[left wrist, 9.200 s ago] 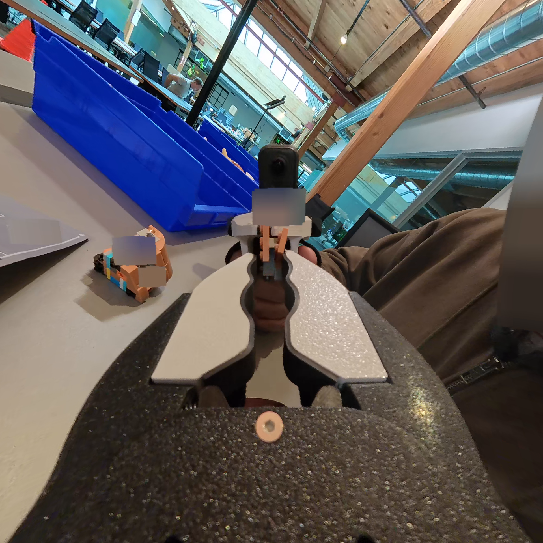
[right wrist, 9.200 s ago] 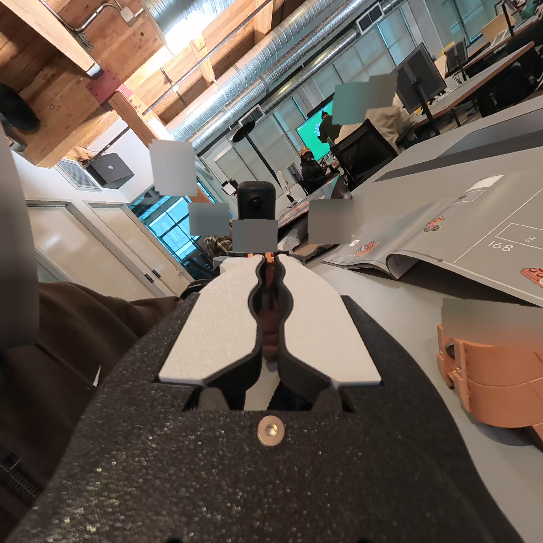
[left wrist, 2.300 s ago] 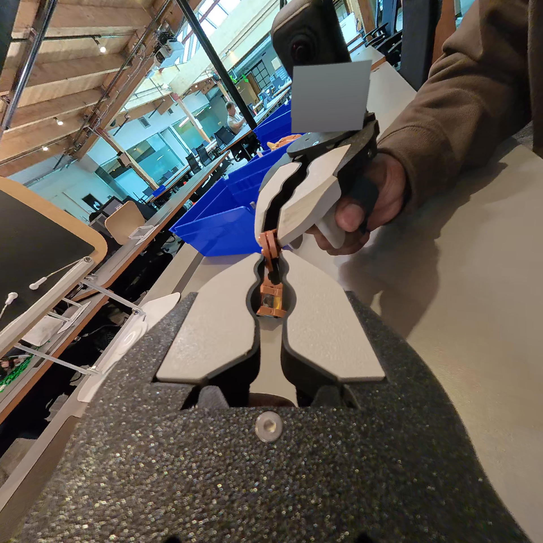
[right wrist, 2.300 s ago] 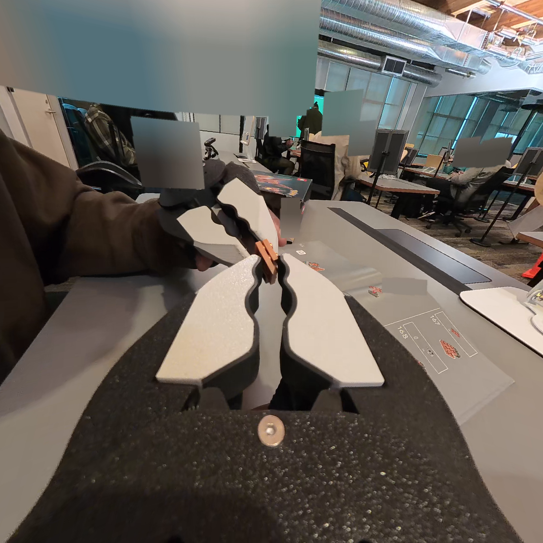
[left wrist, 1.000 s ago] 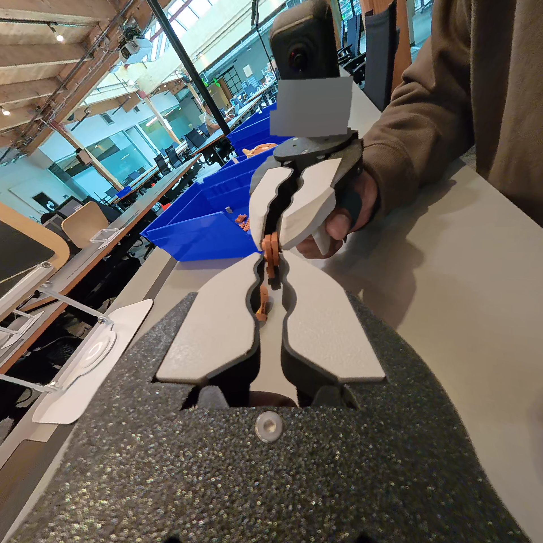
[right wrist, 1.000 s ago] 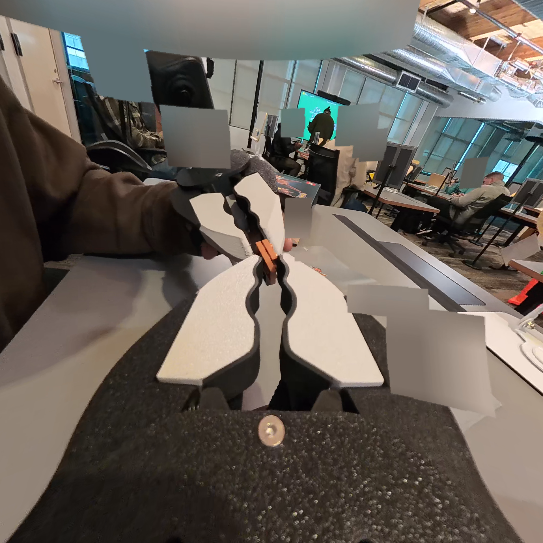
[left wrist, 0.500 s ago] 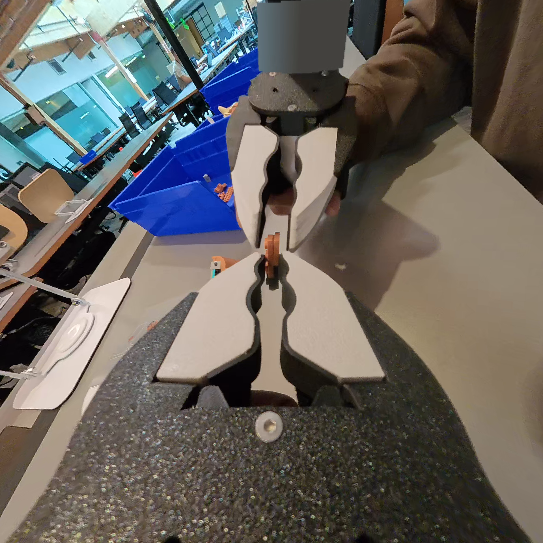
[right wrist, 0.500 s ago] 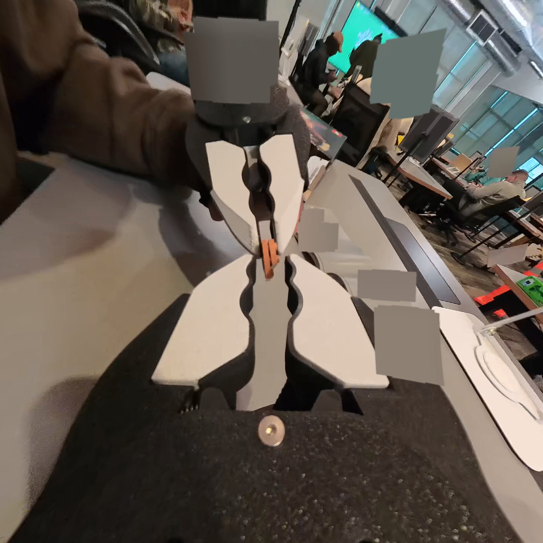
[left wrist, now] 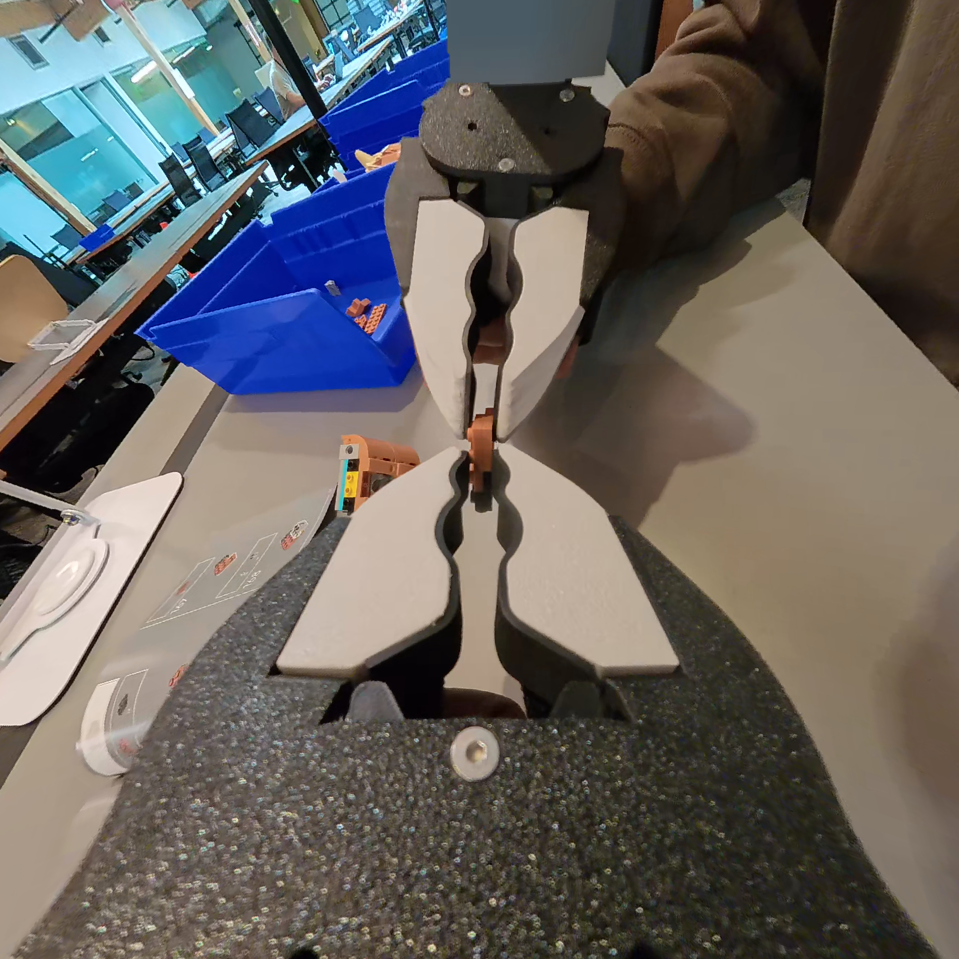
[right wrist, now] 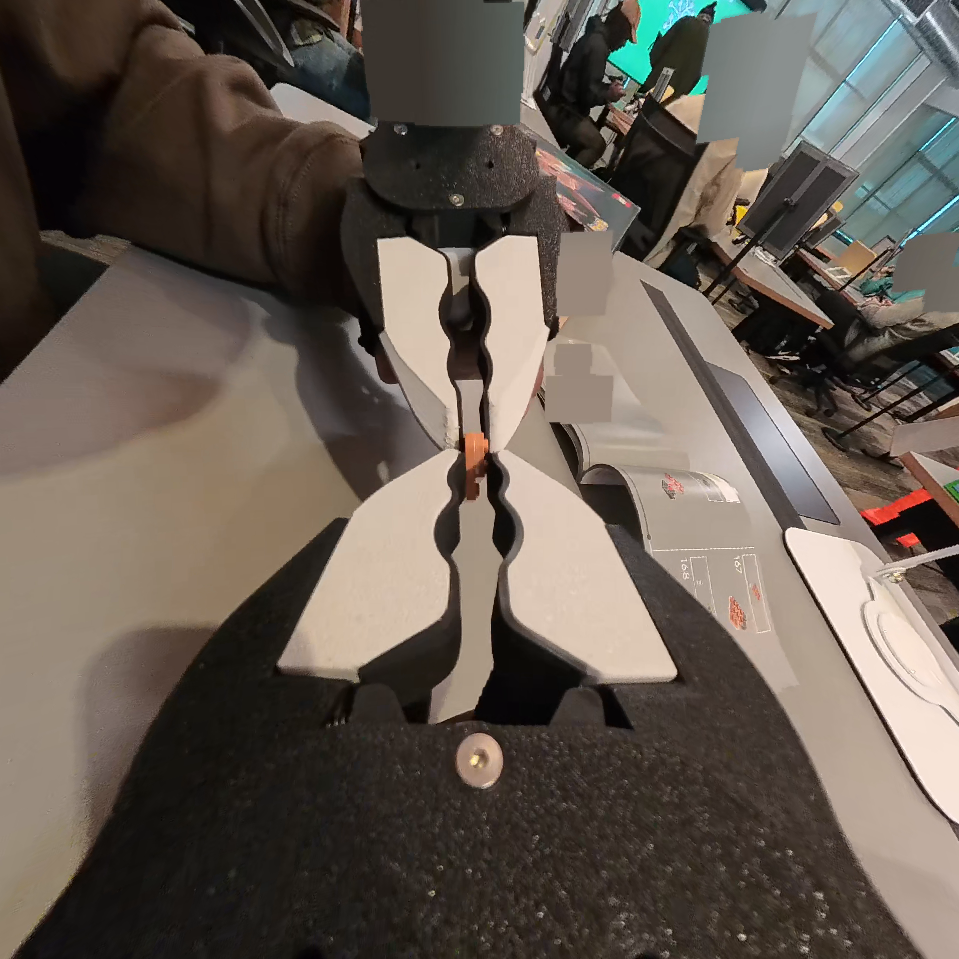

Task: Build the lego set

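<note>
A small brown lego piece (left wrist: pixel 480 450) is pinched between both grippers, which meet tip to tip above the grey table (left wrist: pixel 726 519). My left gripper (left wrist: pixel 480 464) is shut on its near end. My right gripper (left wrist: pixel 480 430) comes in from the far side, shut on its other end. In the right wrist view the piece (right wrist: pixel 474 459) sits in my right gripper (right wrist: pixel 475 469), with the left gripper (right wrist: pixel 471 433) opposite. A partly built brown model (left wrist: pixel 376 467) with yellow and teal bricks lies on the table, just left of the tips.
A blue bin (left wrist: pixel 290 342) with loose brown bricks stands at the back left. An open instruction booklet (left wrist: pixel 233 571) (right wrist: pixel 690 524) lies beside the grippers. A white pad (left wrist: pixel 67 576) (right wrist: pixel 892 638) lies at the table edge. A brown sleeve (left wrist: pixel 700 129) holds the far gripper. Both grippers' tips are close together, under 4 cm apart.
Both grippers have tipped down toward the table and lined up straight, tip to tip. The two brown pieces held apart a second ago now sit pressed together as one.
</note>
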